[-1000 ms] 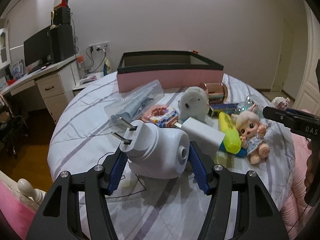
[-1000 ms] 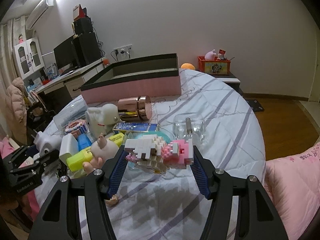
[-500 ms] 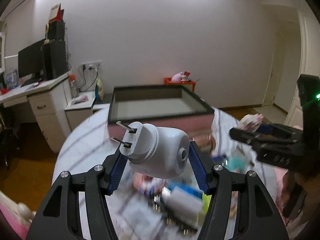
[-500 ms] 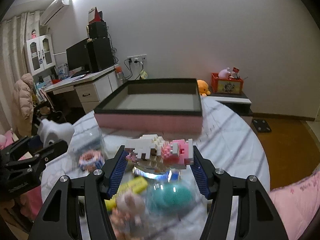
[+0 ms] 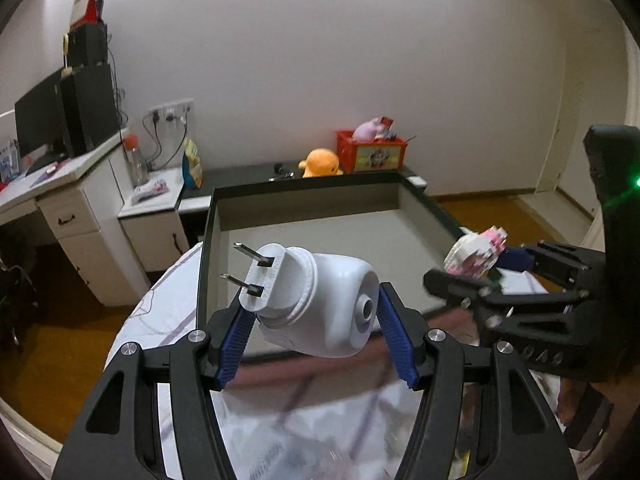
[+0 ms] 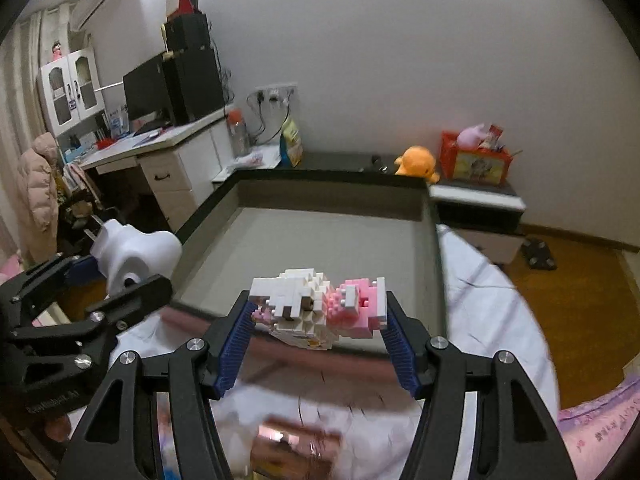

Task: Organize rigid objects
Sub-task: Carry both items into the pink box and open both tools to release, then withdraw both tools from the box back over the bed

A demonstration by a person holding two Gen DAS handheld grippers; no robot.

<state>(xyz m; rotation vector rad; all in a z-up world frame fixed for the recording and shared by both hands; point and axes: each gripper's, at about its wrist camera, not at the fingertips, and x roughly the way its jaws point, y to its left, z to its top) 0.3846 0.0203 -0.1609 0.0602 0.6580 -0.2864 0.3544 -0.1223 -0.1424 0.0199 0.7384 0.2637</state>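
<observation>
left gripper (image 5: 314, 320): matte black plastic frame with 2 forked arms and triangular cut-outs
left gripper pads (image 5: 236, 340): blue, ribbed, 1 on the inner face of each finger
left gripper screws (image 5: 197, 336): round silver heads, 2 on each side near the finger joints
right gripper (image 6: 316, 320): same black frame, blue ribbed pads, 4 silver screw heads
right gripper body, seen from the left wrist view: black housing with a small green light (image 5: 636, 181) at its side
left gripper side, seen from the right wrist view: pale embossed lettering (image 6: 52, 400) on the black frame, too blurred to read
</observation>
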